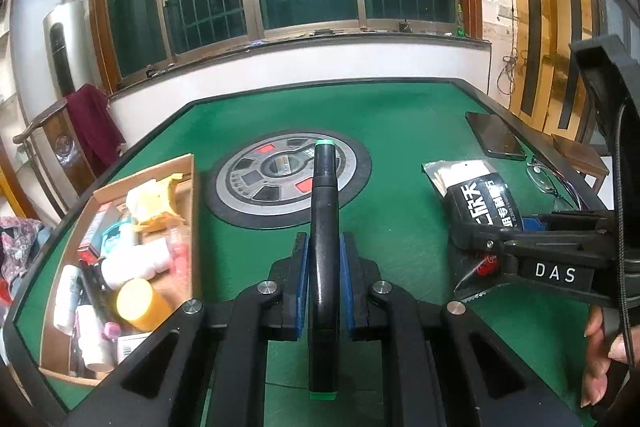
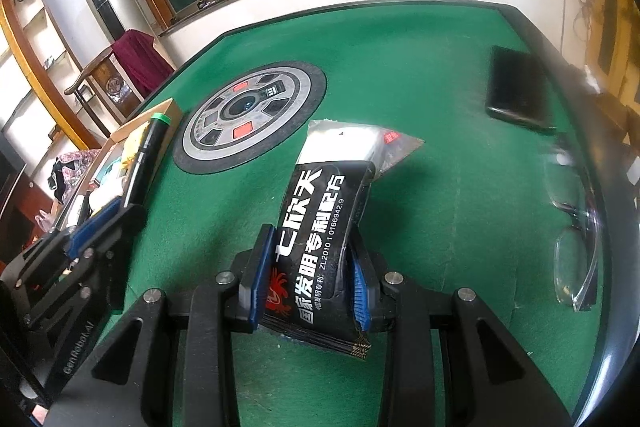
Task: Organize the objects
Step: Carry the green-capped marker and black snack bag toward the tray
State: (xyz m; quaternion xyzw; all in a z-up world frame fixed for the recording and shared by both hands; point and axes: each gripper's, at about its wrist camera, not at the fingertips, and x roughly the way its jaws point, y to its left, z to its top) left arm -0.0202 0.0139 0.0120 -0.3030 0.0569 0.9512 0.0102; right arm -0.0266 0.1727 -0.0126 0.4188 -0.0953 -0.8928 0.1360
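My left gripper (image 1: pixel 325 247) is shut on a black marker with green ends (image 1: pixel 325 211), which points away over the green table; the marker (image 2: pixel 149 155) also shows at the left of the right wrist view, above the box. My right gripper (image 2: pixel 310 251) is shut on a black and silver packet with white lettering (image 2: pixel 320 211), held above the felt. In the left wrist view that packet (image 1: pixel 480 195) hangs at the right in the right gripper (image 1: pixel 496 239). A cardboard box (image 1: pixel 188 183) full of small bottles and packets sits at the left.
A round grey control panel (image 1: pixel 288 179) is set into the middle of the green table (image 1: pixel 400 115). A dark phone (image 2: pixel 520 91) lies at the far right, and a pair of glasses (image 2: pixel 576 251) rests by the right rim. A person's hand (image 1: pixel 600 347) shows at the lower right.
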